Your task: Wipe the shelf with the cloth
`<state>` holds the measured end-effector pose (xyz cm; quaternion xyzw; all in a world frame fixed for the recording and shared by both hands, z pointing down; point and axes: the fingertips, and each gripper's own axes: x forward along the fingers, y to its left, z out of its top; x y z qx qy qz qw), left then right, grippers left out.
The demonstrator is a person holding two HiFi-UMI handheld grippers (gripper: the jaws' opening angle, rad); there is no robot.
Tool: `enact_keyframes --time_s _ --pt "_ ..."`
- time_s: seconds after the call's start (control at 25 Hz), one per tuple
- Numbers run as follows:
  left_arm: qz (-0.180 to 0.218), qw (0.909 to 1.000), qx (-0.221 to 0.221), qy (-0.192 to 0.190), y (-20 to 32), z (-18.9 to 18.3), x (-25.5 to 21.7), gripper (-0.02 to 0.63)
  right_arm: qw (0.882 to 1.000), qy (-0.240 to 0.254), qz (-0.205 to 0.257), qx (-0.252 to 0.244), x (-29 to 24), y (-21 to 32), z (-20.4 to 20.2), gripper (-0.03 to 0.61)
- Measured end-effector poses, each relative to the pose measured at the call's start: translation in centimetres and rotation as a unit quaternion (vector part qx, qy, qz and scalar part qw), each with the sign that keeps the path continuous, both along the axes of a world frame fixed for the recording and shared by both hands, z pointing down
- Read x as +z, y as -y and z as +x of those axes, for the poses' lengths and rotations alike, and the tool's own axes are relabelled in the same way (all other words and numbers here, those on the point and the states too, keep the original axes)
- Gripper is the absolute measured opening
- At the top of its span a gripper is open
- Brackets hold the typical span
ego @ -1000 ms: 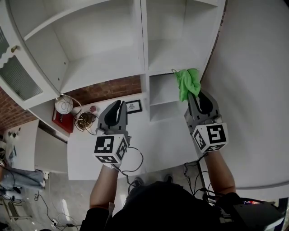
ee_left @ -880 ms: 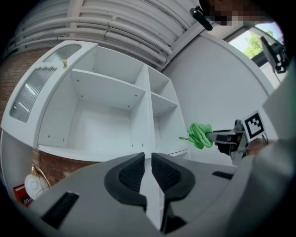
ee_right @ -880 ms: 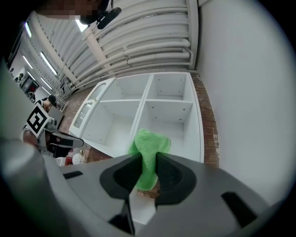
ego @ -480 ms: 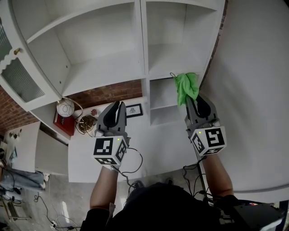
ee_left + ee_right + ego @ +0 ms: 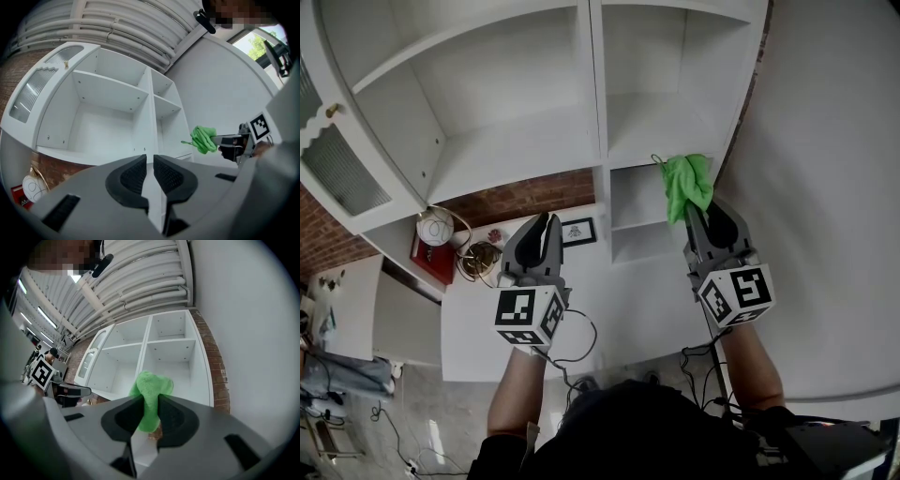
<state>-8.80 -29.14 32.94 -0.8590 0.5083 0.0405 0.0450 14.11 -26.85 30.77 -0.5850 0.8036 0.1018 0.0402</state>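
A white shelf unit (image 5: pixel 600 103) with open compartments fills the upper part of the head view. My right gripper (image 5: pixel 701 214) is shut on a bright green cloth (image 5: pixel 687 183), held in front of the right column's lower shelf board (image 5: pixel 661 141). From the right gripper view the cloth (image 5: pixel 151 394) bulges out between the jaws, with the shelf unit (image 5: pixel 154 350) beyond. My left gripper (image 5: pixel 546 225) hangs lower left of the unit, jaws almost together with nothing between them. In the left gripper view the shelf unit (image 5: pixel 117 108) lies ahead, the cloth (image 5: pixel 204 139) at right.
A white cabinet door with ribbed glass (image 5: pixel 333 159) stands open at the left. Below the unit lie a white counter (image 5: pixel 487 319), a small framed picture (image 5: pixel 577 225), a round white ornament (image 5: pixel 434 225) and a red box (image 5: pixel 431 255). A white wall (image 5: pixel 825 187) runs along the right.
My right gripper with the cloth has risen slightly toward the right column's lower shelf. The left gripper has barely moved.
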Motion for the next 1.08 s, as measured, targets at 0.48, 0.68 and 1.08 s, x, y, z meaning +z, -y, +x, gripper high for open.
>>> enact_keyframes --time_s 0.48,0.68,1.08 --pt "-0.008 1.0000 0.004 0.000 0.6 0.3 0.6 0.046 1.000 -0.004 0.007 0.001 0.1 0.3 0.0 0.083" --pt "-0.010 0.9999 0.005 0.000 1.0 0.3 0.7 0.046 1.000 -0.004 0.005 0.001 0.2 0.4 -0.3 0.083" --pt "-0.014 0.9998 0.012 -0.001 1.6 0.0 0.9 0.046 1.000 -0.009 0.015 -0.003 0.4 0.3 -1.2 0.083"
